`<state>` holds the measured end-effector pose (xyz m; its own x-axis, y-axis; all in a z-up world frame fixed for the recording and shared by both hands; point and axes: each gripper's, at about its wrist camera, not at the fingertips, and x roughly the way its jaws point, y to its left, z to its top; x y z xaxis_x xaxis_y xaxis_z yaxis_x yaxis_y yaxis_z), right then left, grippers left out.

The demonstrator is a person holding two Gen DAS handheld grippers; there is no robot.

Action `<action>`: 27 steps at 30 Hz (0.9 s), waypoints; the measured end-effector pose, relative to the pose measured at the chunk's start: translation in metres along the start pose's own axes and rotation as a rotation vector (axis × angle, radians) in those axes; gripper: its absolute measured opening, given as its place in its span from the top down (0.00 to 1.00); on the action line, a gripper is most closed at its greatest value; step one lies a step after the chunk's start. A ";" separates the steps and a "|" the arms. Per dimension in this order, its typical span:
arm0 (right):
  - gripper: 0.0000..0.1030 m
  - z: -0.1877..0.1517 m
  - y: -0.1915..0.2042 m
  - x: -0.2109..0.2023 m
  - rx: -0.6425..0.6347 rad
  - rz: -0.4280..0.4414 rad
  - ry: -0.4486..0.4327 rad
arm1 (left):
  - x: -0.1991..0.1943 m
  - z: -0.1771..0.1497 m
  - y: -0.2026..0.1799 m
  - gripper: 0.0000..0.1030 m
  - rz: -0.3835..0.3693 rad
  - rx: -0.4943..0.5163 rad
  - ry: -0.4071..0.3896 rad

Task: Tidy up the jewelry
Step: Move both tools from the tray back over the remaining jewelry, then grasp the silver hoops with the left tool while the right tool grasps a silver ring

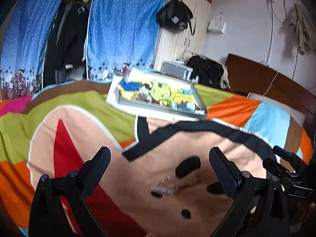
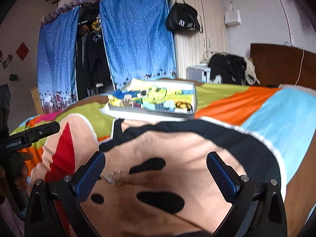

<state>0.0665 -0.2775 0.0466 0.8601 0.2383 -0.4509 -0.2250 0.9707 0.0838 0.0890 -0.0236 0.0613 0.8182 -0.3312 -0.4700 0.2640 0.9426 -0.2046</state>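
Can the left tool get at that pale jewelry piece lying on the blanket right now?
Probably yes. The left tool is open, and the blurred jewelry piece lies on the blanket between its fingers, nothing covering it. The right tool sits off to the side, apart.

A bed fills the lower half of both views, covered by a cartoon blanket [image 1: 79, 102] in green, orange, light blue, peach, red and black patches. Behind it, upper left, blue dotted curtains [image 1: 126, 23] hang parted over dark clothes [image 2: 92, 59]. A black drawstring bag [image 2: 182, 20] hangs on the pale wardrobe [image 2: 199, 45] at upper centre, with a white paper bag [image 1: 217, 24] on the wall to its right. A dark garment [image 1: 207, 72] is heaped by the brown headboard [image 2: 280, 65] at right.
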 end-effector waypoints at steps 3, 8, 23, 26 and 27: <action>0.00 -0.015 0.001 0.003 0.007 -0.006 0.039 | 0.006 -0.015 0.000 0.05 -0.010 0.012 0.043; 0.00 -0.035 0.002 0.013 0.021 -0.002 0.107 | 0.018 -0.037 0.000 0.05 -0.015 0.026 0.120; 0.00 -0.057 0.000 0.049 0.016 0.022 0.240 | 0.065 -0.064 0.011 0.05 -0.030 0.071 0.317; 0.00 -0.057 -0.002 0.058 0.001 0.026 0.254 | 0.074 -0.063 0.014 0.05 -0.031 0.082 0.339; 0.00 -0.057 -0.003 0.062 -0.002 0.029 0.260 | 0.077 -0.063 0.015 0.05 -0.034 0.083 0.347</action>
<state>0.0940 -0.2670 -0.0319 0.7068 0.2501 -0.6617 -0.2492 0.9635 0.0979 0.1238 -0.0378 -0.0319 0.5894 -0.3440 -0.7309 0.3403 0.9263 -0.1616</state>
